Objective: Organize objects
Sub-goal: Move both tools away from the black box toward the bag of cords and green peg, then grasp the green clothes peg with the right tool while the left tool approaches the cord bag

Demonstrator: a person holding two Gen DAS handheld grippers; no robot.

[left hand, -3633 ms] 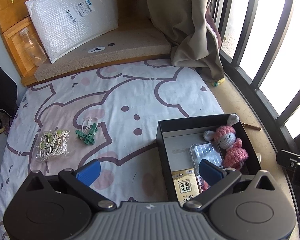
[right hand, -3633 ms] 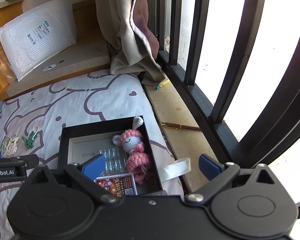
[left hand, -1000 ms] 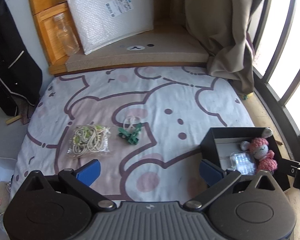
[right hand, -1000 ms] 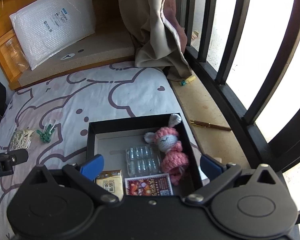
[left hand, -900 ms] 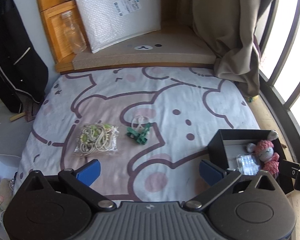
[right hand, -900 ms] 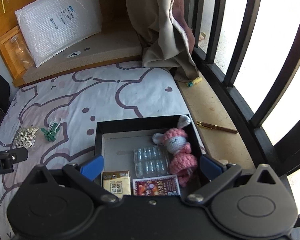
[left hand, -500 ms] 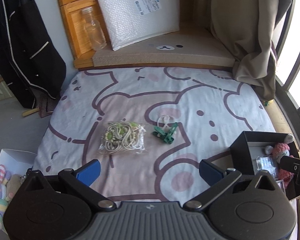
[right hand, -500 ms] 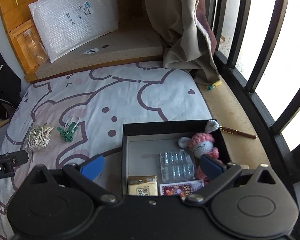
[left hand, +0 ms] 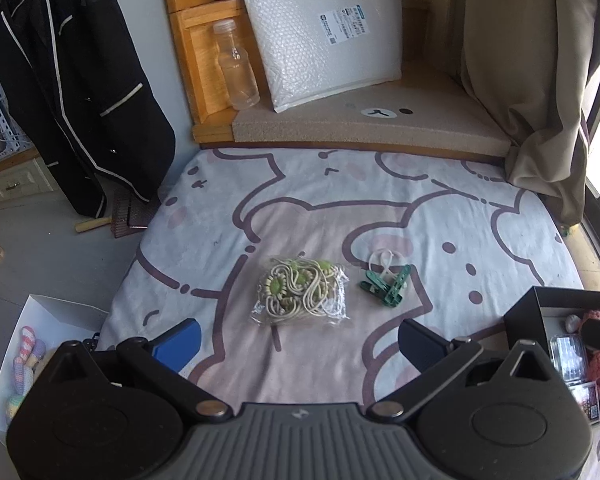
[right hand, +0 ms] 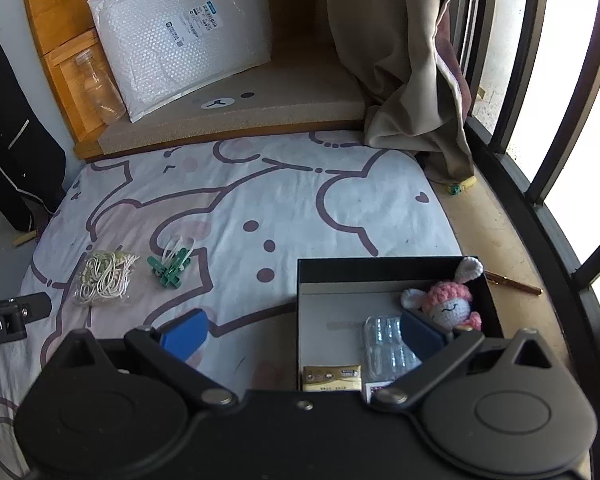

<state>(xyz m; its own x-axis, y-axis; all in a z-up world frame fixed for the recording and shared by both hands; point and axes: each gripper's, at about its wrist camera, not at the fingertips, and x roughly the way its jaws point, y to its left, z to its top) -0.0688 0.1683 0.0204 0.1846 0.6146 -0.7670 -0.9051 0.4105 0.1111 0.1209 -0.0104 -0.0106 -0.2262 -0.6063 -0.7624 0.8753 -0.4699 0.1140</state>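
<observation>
With both tongs spread wide and holding nothing, you are set up for the next pick rather than mid-carry. Your left gripper (left hand: 298, 340) hangs above the sheet (left hand: 440, 208), and the bag (left hand: 300, 290) of cord and beads now lies dead ahead at 12 o'clock, just beyond the blue pads (left hand: 180, 342). A second ago it sat off at 10 o'clock, so you have swung left and squared up on it. The green clips (left hand: 386, 284) lie just beside the bag at 1 o'clock, apart from it. The box (left hand: 540, 304) has slid out to 3 o'clock at the frame edge.

Your right gripper (right hand: 300, 334) straddles the box's near left corner, its right pad over the blister pack (right hand: 384, 344); the doll (right hand: 446, 300) sits at 1 o'clock inside the box, and the bag and clips lie at 10 o'clock. By my reading, two loose items remain, and the bag looks like the next one. It is slack and crinkly, so a pinch may catch film only.
</observation>
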